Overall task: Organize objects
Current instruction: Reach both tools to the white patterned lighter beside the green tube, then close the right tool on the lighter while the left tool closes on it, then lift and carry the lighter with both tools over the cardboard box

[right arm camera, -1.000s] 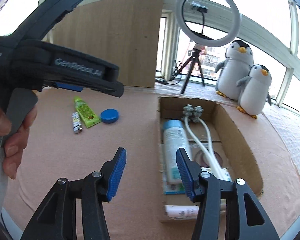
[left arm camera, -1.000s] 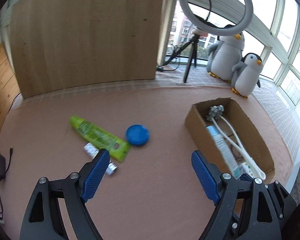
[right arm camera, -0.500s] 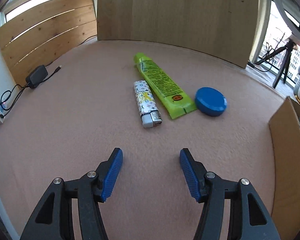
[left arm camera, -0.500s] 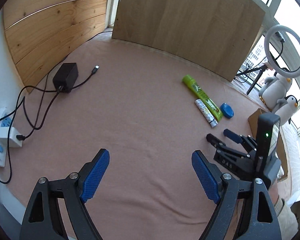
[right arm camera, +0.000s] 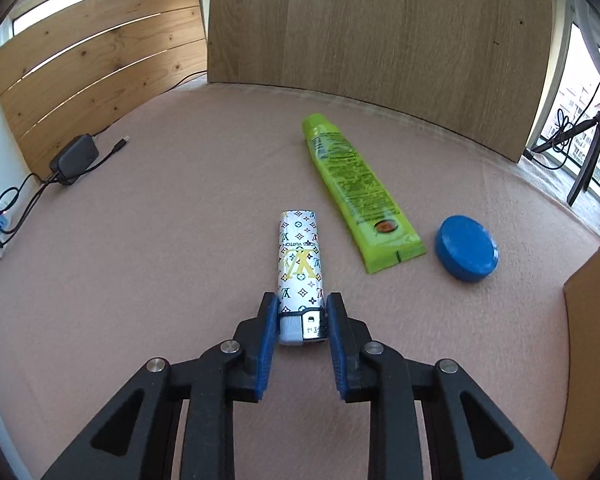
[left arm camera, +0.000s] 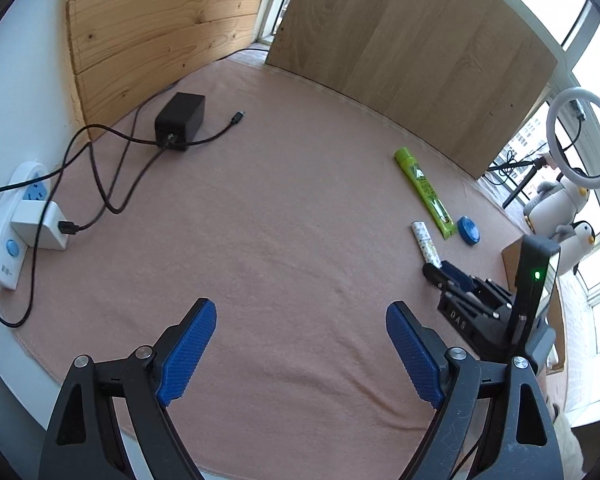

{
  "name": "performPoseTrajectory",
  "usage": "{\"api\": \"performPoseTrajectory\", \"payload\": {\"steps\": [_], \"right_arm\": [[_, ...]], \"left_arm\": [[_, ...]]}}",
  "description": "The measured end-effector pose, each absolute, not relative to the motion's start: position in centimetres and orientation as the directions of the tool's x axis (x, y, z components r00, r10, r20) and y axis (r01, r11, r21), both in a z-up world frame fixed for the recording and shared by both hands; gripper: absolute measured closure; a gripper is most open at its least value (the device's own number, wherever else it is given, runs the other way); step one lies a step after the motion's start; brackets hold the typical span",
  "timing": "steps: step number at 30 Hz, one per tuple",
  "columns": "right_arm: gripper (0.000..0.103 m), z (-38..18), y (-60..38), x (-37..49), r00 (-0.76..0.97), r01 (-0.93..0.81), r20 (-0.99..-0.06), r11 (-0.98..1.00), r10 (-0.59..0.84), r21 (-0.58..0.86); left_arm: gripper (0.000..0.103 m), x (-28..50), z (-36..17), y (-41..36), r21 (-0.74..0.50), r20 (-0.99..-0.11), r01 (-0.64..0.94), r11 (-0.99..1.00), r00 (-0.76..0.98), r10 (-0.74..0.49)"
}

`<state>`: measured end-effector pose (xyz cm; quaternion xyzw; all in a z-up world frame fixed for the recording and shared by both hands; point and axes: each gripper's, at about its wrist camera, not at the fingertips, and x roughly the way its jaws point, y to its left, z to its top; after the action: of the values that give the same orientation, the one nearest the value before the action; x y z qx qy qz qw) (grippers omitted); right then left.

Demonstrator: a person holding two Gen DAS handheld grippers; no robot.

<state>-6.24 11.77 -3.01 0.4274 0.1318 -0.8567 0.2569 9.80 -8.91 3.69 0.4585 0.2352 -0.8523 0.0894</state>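
A silver patterned lighter (right arm camera: pixel 300 264) lies on the pink cloth, and my right gripper (right arm camera: pixel 302 312) is closing on its metal end, with both blue pads against its sides. To its right lie a green tube (right arm camera: pixel 356 192) and a round blue lid (right arm camera: pixel 466 254). In the left wrist view the lighter (left arm camera: pixel 424 238), the tube (left arm camera: pixel 426 192) and the lid (left arm camera: pixel 469 230) sit far right, with the right gripper (left arm camera: pixel 440 272) at the lighter. My left gripper (left arm camera: pixel 300 306) hangs open over bare cloth, well left of them, holding nothing.
A cardboard box (right arm camera: pixel 592 320) edge stands at the right. A black charger (left arm camera: pixel 180 114) with cables and a white power strip (left arm camera: pixel 4 240) lie at the left. A wooden board (right arm camera: pixel 380 32) backs the cloth. Plush penguins (left arm camera: pixel 560 196) and a ring light (left arm camera: pixel 582 136) stand far right.
The right gripper swung from over the box to the lighter, came down and closed on its metal end. The left gripper swung left, away from the objects, and stayed open.
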Motion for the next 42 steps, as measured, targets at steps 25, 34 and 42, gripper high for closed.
{"api": "performPoseTrajectory", "payload": {"steps": [25, 34, 42], "right_arm": [[0.069, -3.0, 14.6, 8.3, -0.495, 0.622, -0.781, -0.783, -0.381, -0.013], [0.081, -3.0, 14.3, 8.1, -0.495, 0.629, -0.779, -0.777, -0.385, -0.015], [0.081, -2.6, 14.7, 7.6, -0.501, 0.610, -0.775, -0.793, -0.387, 0.001]], "left_arm": [[0.042, 1.9, -2.3, 4.3, -0.259, -0.928, 0.129, -0.957, -0.308, 0.209], [0.071, 1.0, -2.2, 5.0, -0.268, -0.924, 0.097, -0.958, -0.306, 0.228], [0.078, 1.2, -0.9, 4.7, -0.286, -0.909, 0.085, -0.954, -0.339, 0.243]]}}
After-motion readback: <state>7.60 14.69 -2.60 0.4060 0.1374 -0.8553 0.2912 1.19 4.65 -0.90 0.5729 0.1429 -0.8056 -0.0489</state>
